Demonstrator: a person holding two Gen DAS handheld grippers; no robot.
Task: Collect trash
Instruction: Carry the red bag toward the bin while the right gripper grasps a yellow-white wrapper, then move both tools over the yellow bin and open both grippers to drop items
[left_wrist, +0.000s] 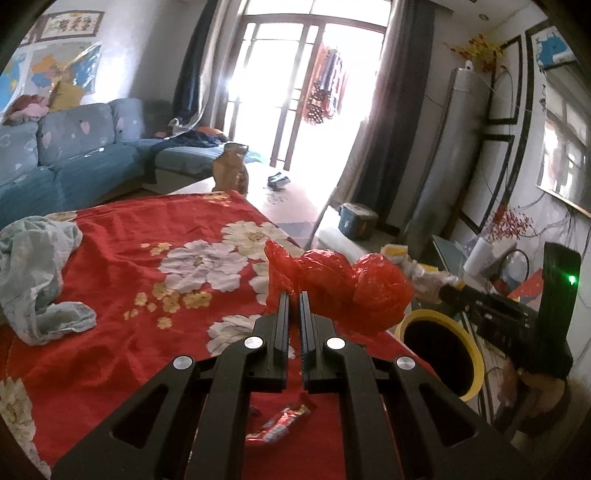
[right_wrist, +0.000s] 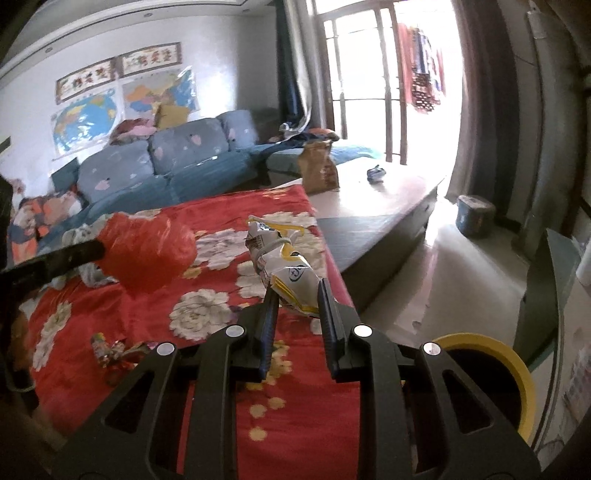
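My left gripper is shut on a crumpled red plastic bag and holds it above the table's right edge, near a yellow-rimmed bin. The bag also shows in the right wrist view, with the left gripper's fingers at it. My right gripper is shut on a white and yellow crumpled wrapper, held above the red floral tablecloth. The bin sits below and to its right. A red snack wrapper lies on the cloth under my left gripper and shows in the right wrist view.
A light blue cloth lies on the tablecloth's left side. A brown paper bag and a small blue packet sit on the bare far end of the table. A blue sofa stands behind; a blue pot is on the floor.
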